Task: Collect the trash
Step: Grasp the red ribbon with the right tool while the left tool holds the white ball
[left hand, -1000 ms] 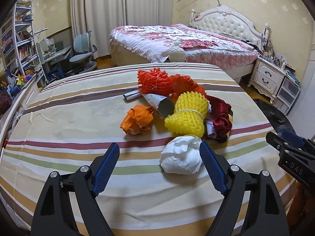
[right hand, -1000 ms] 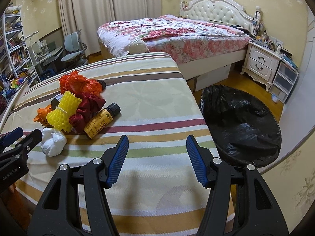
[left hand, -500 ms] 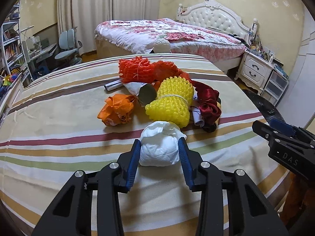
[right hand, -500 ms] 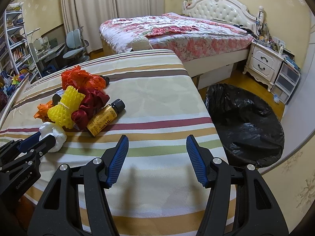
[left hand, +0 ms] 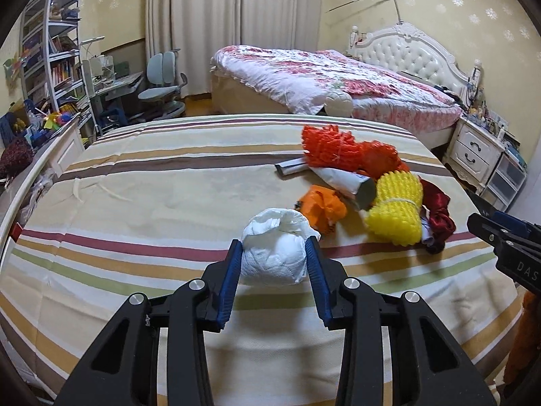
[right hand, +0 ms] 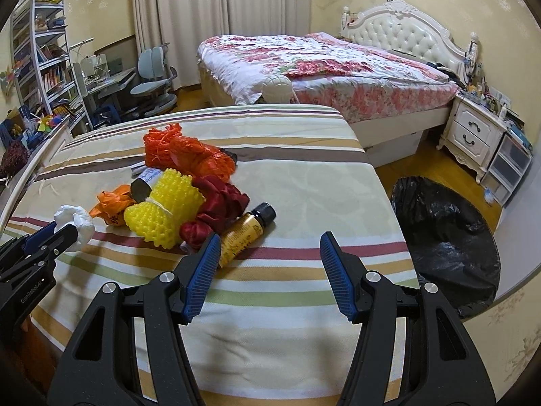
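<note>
Left gripper [left hand: 274,257] clamps the white paper wad [left hand: 275,253] on the striped bedcover [left hand: 152,186] — right gripper [right hand: 268,253] gapes, nothing between its pads.

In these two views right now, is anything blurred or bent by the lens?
Left wrist view: sharp, but the striped bedcover bows into a dome and the corners go black. Right wrist view: equally sharp, with the same bending; the black trash bag stretches along the edge. The light is warm and yellowish in both.
</note>
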Motion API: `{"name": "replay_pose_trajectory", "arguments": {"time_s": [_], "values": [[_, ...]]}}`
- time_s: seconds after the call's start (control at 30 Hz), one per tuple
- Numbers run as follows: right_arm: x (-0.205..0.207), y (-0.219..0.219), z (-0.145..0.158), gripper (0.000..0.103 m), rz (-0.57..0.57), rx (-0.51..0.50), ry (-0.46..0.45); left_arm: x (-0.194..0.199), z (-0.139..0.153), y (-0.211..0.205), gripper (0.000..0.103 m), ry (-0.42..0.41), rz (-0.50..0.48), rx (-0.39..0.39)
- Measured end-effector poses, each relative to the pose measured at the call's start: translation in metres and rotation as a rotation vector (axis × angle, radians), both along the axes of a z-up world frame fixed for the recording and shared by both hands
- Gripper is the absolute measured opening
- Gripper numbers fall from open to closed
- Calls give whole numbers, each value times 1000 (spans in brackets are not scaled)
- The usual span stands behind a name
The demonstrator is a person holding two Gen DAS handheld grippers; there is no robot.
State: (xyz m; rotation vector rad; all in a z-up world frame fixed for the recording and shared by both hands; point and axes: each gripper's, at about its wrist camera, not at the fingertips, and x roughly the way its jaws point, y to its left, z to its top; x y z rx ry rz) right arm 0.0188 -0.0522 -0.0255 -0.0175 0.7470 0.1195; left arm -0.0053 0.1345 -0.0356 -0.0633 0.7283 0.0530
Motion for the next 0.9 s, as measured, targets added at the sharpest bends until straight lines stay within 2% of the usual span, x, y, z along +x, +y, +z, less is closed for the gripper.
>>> {"name": "replay_pose_trajectory", "arguments": {"time_s": [0.2,0.47,0.6,0.9], "values": [[13,20,4,57,32,-12,5,8,4,24,39,-16,54,1],[25,36,-7,40,62,-12,59,11,-2,28,39,-6,50,-22],[27,36,-11,25,71,0,79,12,-5,29,39,1,46,-37],[18,35,-5,22,82,12,52,8,-1,27,39,-7,39,-40]]}}
